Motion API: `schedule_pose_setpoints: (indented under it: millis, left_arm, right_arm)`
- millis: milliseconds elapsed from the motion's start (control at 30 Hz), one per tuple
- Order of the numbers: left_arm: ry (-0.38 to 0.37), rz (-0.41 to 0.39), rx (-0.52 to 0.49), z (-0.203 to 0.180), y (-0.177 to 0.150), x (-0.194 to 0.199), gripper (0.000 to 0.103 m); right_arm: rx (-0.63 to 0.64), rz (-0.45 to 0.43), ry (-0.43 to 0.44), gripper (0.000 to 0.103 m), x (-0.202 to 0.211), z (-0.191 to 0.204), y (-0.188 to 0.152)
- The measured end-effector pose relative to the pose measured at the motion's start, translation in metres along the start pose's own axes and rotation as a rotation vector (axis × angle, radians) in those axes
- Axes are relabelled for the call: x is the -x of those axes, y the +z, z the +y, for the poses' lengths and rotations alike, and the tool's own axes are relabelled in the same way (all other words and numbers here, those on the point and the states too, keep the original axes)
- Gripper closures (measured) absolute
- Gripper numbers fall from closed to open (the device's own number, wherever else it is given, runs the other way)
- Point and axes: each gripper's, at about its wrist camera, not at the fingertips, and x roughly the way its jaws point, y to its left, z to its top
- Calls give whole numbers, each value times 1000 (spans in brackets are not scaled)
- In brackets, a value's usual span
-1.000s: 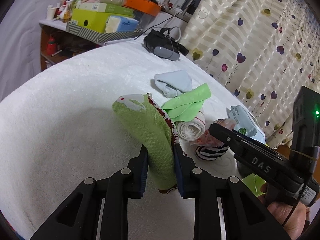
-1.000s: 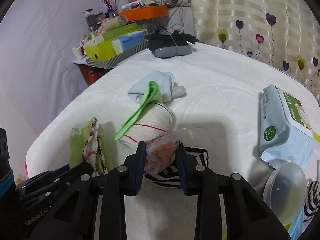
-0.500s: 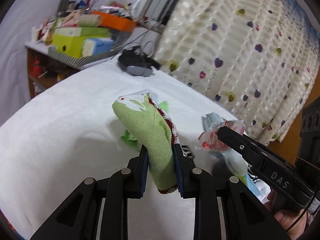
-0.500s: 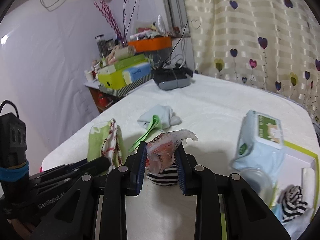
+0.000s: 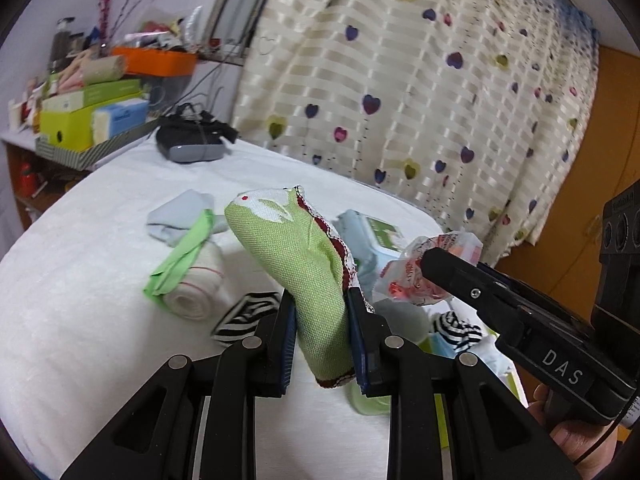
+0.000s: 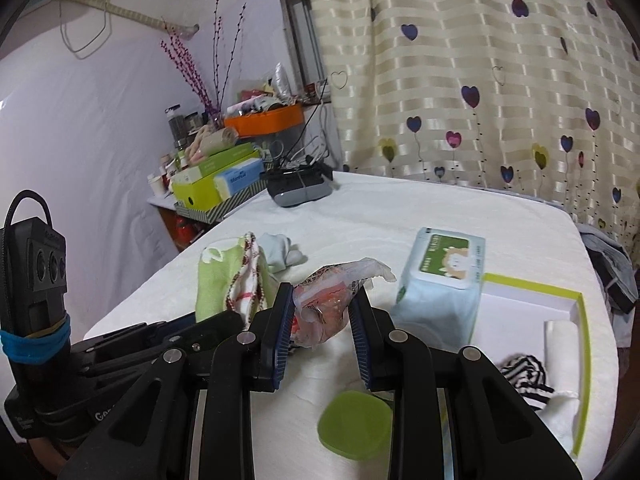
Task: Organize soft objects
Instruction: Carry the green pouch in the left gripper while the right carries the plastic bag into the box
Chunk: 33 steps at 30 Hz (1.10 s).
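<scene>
- Left wrist view: left gripper (image 5: 322,340) clamped on green cloth (image 5: 298,264) at frame centre, held up off the bed (image 5: 80,280).
- Gripped low, with most of the cloth flopping up and left; likely to slide out if swung fast.
- Right gripper (image 5: 430,260) at right of frame, closed on a crinkly packet (image 5: 416,276), close beside the cloth; could snag the lace edge or bump fingers if both move together.
- Roll (image 5: 192,288), striped sock (image 5: 248,312) and blue cloth (image 5: 180,220) lying lower left on the bed, waiting.
- Right wrist view: right gripper (image 6: 320,326) closed on packet (image 6: 328,304) at centre; slick film, loose tail up right, may slip or tear.
- Tray (image 6: 576,344) at lower right, holding a sock (image 6: 520,372); wipes pack (image 6: 440,280) and green disc (image 6: 356,424) between gripper and tray, easily knocked on the way over.
- Green cloth (image 6: 216,280) at left, in the left gripper (image 6: 224,320).
</scene>
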Motion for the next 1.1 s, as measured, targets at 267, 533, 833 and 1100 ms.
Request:
schedule_pose_setpoints:
  millis: [267,533,833,1100]
  left_arm:
    - [-16,0,-26,-19,1,-1,80]
    - [-38,5,-50,-35,1,-4,80]
    - [-82,33,-66,-52,-2,-14,80]
    - [-135,47,-111,-78,-6,-17,80]
  right_arm:
    - [-12,-26,-9,74,17,-11,-1]
    - [-34,-43,-31,74,30,-26,-2]
    - [-69,-74,-80,74,53,-49,-6]
    - [-109,-90,-125,74,74,-72,-13]
